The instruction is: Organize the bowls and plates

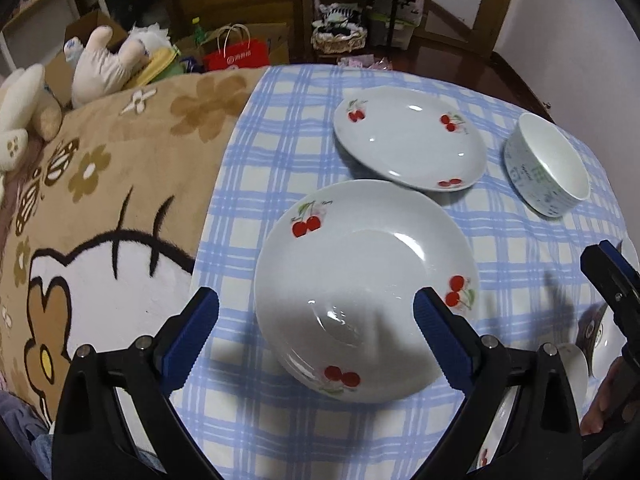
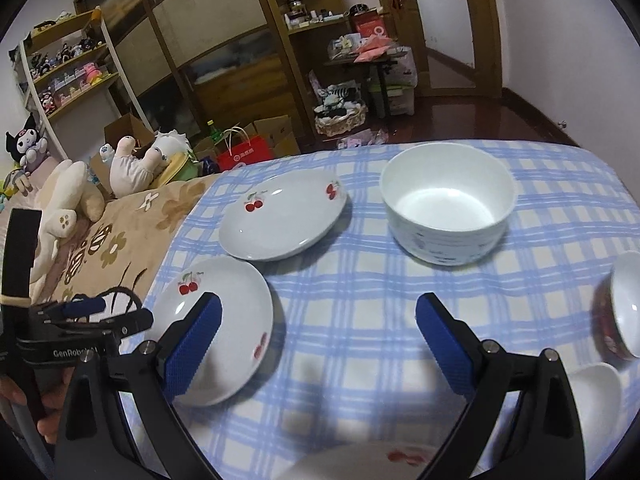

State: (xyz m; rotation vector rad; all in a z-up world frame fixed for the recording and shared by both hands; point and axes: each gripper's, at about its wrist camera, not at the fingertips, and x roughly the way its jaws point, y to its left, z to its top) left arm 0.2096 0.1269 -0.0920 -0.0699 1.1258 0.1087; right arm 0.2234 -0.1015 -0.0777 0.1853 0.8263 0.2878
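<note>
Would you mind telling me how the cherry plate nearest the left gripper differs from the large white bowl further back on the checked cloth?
The near cherry plate is shallow and wide with a low rim; the large white bowl is deep with tall, steep walls. The plate carries red cherry prints on its inner face; the bowl is plain white inside with faint bluish print outside. The plate lies by the cloth's left edge, the bowl further back and right. Both are white, empty, upright and rest on the checked cloth.

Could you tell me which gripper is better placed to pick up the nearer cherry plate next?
The left. The left gripper hangs over the nearer cherry plate, jaws open astride it. The right gripper is open over bare checked cloth, with that plate off to its left.
</note>
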